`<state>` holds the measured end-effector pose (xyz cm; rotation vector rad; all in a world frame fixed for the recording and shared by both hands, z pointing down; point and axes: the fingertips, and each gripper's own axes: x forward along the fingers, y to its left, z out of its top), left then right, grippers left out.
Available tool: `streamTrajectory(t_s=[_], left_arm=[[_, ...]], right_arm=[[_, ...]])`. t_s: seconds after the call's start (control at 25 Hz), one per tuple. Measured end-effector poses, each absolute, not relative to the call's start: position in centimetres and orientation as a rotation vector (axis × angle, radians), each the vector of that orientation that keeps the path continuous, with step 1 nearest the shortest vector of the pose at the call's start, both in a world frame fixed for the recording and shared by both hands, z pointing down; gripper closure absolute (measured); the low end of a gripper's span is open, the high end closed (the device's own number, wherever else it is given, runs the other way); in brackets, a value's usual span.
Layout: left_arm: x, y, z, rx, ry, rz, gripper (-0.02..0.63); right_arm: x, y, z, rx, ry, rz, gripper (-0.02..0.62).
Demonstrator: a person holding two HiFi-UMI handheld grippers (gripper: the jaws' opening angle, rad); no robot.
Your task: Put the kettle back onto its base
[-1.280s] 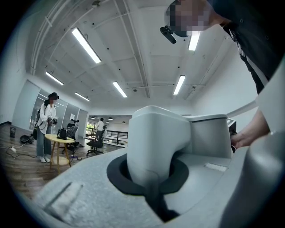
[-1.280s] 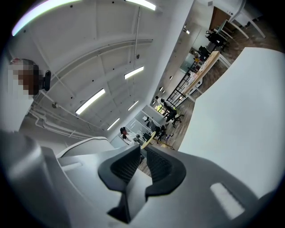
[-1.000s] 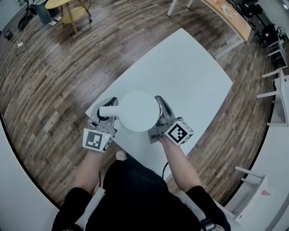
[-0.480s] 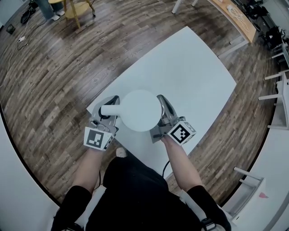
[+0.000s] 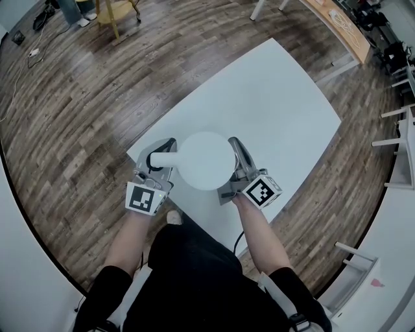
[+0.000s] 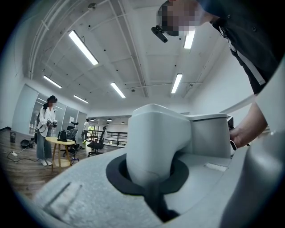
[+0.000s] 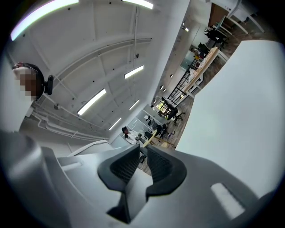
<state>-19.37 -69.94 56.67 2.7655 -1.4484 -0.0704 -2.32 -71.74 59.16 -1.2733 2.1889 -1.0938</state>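
A white kettle [image 5: 203,160] with a round lid stands near the front edge of the white table [image 5: 279,97]. Its handle [image 5: 162,157] sticks out to the left, and my left gripper [image 5: 157,162] is shut on it. In the left gripper view the white handle [image 6: 156,142] fills the space between the dark pads of the left gripper [image 6: 153,178]. My right gripper [image 5: 235,148] lies along the kettle's right side. Its pads stand almost together around a slim empty gap in the right gripper view [image 7: 143,156]. No base shows; the kettle hides what is under it.
Wooden floor surrounds the table [image 7: 240,111]. A small yellow round table [image 5: 120,10] stands far back left, and desks [image 5: 337,19] stand back right. In the left gripper view a person [image 6: 46,124] stands beside the yellow table [image 6: 60,142].
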Motion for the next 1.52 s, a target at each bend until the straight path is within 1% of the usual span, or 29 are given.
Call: streamTrajectory(t_s=[0.04, 0.16, 0.28, 0.6, 0.8, 0.88, 0.96, 1.0, 1.12, 1.32, 1.52], left_arm=[[-19.6, -70.0, 56.7, 2.751, -1.460, -0.066, 0.603], [-20.5, -70.1, 57.0, 2.714, -1.530, -0.024, 0.526], [-21.1, -69.4, 57.6, 2.707, -1.560, 0.025, 0.486], [-23.5, -65.8, 58.8, 2.650, -1.592, 0.047, 0.466], [-26.1, -63.0, 57.2, 2.582, -1.635, 0.025, 0.466], [-26.6, -62.3, 56.2, 2.576, -1.645, 0.038, 0.474], [-26.8, -61.4, 54.7, 2.594, -1.640, 0.018, 0.588], [-26.8, -60.8, 53.9, 2.606, -1.634, -0.002, 0.607], [-26.6, -59.5, 51.9, 2.641, -1.618, -0.047, 0.607], [-25.8, -57.7, 50.5, 2.659, -1.612, -0.068, 0.607], [-25.0, -55.4, 49.3, 2.641, -1.603, -0.146, 0.607]], right_arm=[[-2.3, -71.7, 59.1, -1.280, 2.181, -1.098, 0.540], [-2.2, -71.5, 59.3, -1.301, 2.177, -1.089, 0.540], [-1.7, -70.6, 59.8, -1.339, 2.189, -1.077, 0.529], [0.7, -66.1, 59.5, -1.433, 2.129, -1.013, 0.525], [1.0, -61.7, 58.4, -1.473, 2.142, -0.959, 0.526], [0.9, -60.2, 57.4, -1.503, 2.179, -0.903, 0.530], [0.5, -58.9, 56.1, -1.520, 2.215, -0.850, 0.544], [0.4, -58.3, 55.5, -1.524, 2.230, -0.827, 0.552], [0.0, -56.9, 53.8, -1.521, 2.285, -0.743, 0.565], [-0.2, -55.6, 52.6, -1.541, 2.411, -0.576, 0.565], [0.0, -54.3, 51.1, -1.537, 2.446, -0.480, 0.590]])
